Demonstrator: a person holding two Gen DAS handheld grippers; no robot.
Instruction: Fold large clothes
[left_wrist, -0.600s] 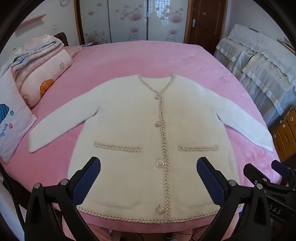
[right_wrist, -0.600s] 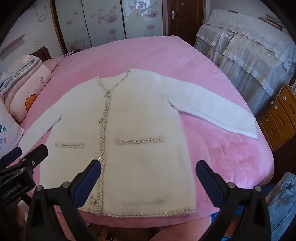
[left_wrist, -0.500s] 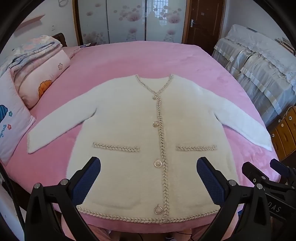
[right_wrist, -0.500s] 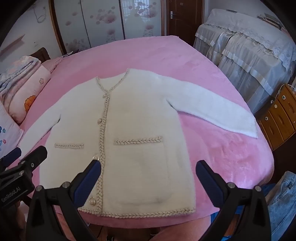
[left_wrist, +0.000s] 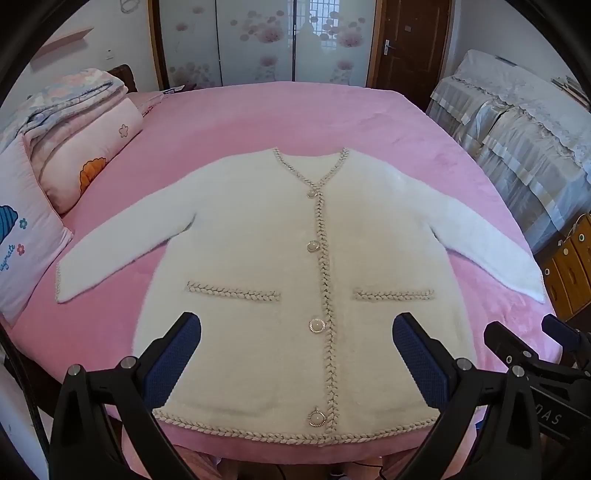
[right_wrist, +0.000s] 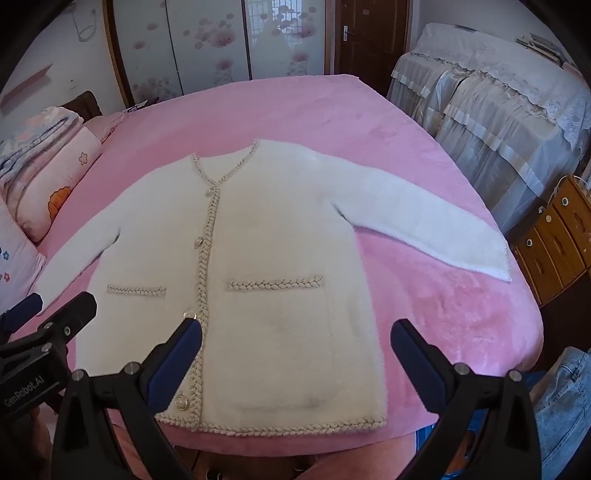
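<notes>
A fluffy white cardigan (left_wrist: 258, 240) with braided trim and pearl buttons lies flat and buttoned on the pink bed (left_wrist: 295, 110), both sleeves spread out to the sides. It also shows in the right wrist view (right_wrist: 280, 236). My left gripper (left_wrist: 297, 354) is open and empty, hovering above the cardigan's lower front near the hem. My right gripper (right_wrist: 295, 354) is open and empty above the cardigan's right pocket side. The right gripper shows at the right edge of the left wrist view (left_wrist: 532, 354), and the left gripper at the left edge of the right wrist view (right_wrist: 44, 325).
Pillows and folded quilts (left_wrist: 66, 147) are stacked at the bed's left side. A covered piece of furniture (left_wrist: 517, 118) and a wooden drawer cabinet (left_wrist: 569, 266) stand to the right. Wardrobe doors (left_wrist: 258, 40) and a brown door (left_wrist: 410, 40) are behind the bed.
Both grippers have drifted slightly, so the cardigan shifts a little in view. The cardigan itself has not moved, and both grippers stay open.
</notes>
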